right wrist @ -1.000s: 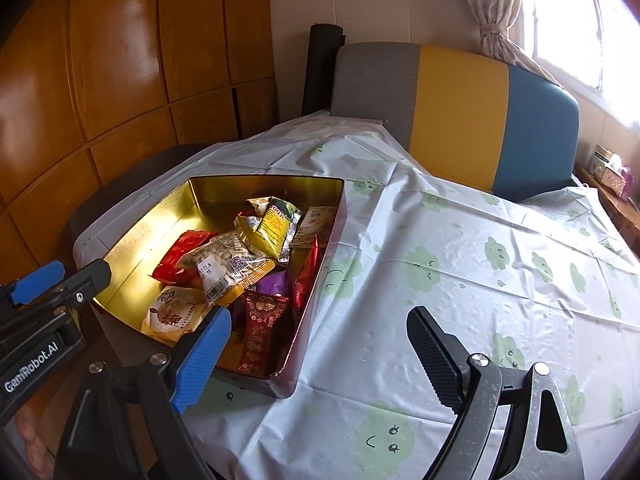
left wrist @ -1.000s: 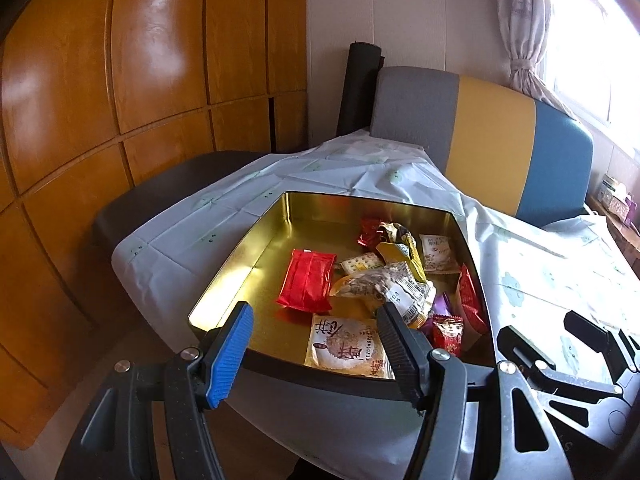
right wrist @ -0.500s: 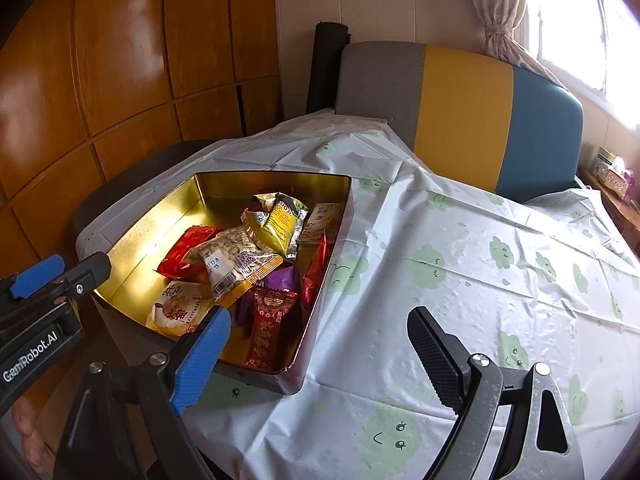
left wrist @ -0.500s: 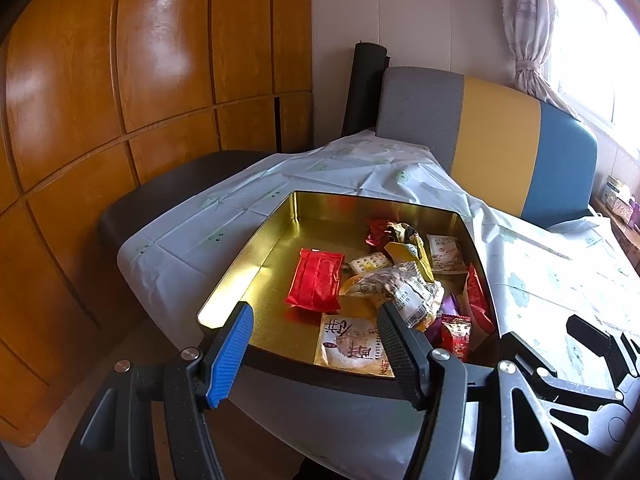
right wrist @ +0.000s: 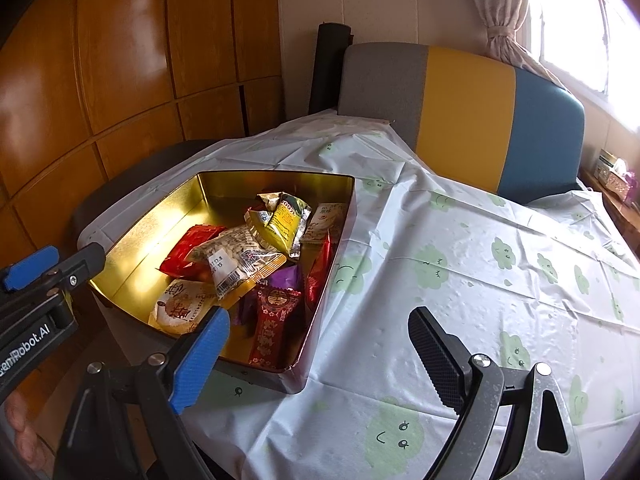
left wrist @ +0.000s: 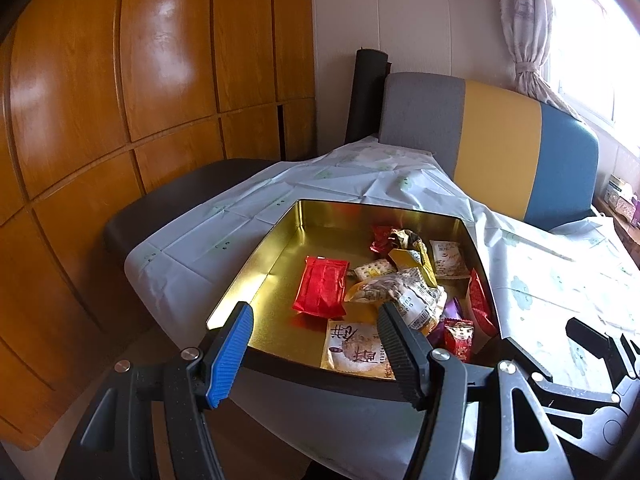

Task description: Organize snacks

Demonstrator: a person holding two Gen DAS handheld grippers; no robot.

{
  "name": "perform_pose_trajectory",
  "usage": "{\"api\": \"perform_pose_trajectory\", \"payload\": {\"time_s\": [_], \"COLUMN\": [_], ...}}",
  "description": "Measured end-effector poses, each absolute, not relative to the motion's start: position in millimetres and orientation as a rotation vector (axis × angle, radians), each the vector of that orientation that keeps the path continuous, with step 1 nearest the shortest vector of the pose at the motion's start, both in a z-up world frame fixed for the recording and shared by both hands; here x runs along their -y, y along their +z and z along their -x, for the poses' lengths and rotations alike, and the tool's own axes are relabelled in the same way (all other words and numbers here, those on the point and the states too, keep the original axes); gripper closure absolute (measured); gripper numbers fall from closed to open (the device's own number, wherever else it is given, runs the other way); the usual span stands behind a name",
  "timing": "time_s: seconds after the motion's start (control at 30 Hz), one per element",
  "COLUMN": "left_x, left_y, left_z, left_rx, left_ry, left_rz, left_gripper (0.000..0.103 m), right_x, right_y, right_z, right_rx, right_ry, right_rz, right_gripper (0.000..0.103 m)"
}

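Landmark: gold tin (left wrist: 280,248), open-topped, seated on the tablecloth (right wrist: 460,280) at the table's left end.

Left of the tin: wood-panelled wall (left wrist: 120,120); dark seat (left wrist: 168,200) below it, beside the table edge.

Left gripper (left wrist: 316,344): hovering at the tin's near rim, fingers spread wide, nothing between them. Blue pad outside the tin's near-left corner; black pad over the tin's near side, above the snacks.

Inside the tin, left to right: bare gold floor on the left half. Red pack (left wrist: 322,292) lying flat near the middle. Clear nut bag (left wrist: 396,292) just right of it, resting on other packets. White round-print packet (left wrist: 356,346) flat against the near wall. Yellow packet (right wrist: 284,220) crumpled toward the far right. White sachet (left wrist: 448,258) against the right wall. Purple wrapper (right wrist: 286,278) and dark red patterned pack (right wrist: 272,320) in the near-right corner. All snacks within the tin walls; piled toward the right half.

Right of the tin: right gripper (right wrist: 316,354), fingers wide apart, empty. Blue pad overlapping the tin's near edge; black pad over bare cloth, clear of the tin.

Beyond the tin: grey, yellow and blue chair back (right wrist: 460,112). Curtain (right wrist: 504,12) and bright window further right.
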State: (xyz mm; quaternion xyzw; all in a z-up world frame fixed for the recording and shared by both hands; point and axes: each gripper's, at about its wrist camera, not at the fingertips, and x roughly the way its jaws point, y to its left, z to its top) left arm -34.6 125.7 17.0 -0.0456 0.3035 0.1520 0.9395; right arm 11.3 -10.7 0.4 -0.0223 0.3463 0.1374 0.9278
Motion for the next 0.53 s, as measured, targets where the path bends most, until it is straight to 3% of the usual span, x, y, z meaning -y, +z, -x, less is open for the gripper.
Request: {"api": "perform_pose_trajectory", "payload": {"time_s": [0.17,0.27,0.53], "left_x": [-126.4,-126.3,-133.2], "left_y": [18.0,18.1,20.7], "left_z": [35.2,34.9,34.9], "left_rx": [-0.607,-0.601,-0.593], "left_ry": [0.331,0.338,0.361], "left_rz": [0.081,0.068,0.069], "left_gripper": [0.040,0.061,0.062], "right_x": [10.0,10.8,32.4], "right_y": [-1.0,-2.2,1.5], "right_z": [-10.9,-11.0,-23.9], "right_rx": [-0.713,-0.716,-0.721], "right_ry": [0.283,0.282,0.246], "right_rz": [0.048,0.045,0.001], "right_gripper": [0.011,0.011,0.011]}}
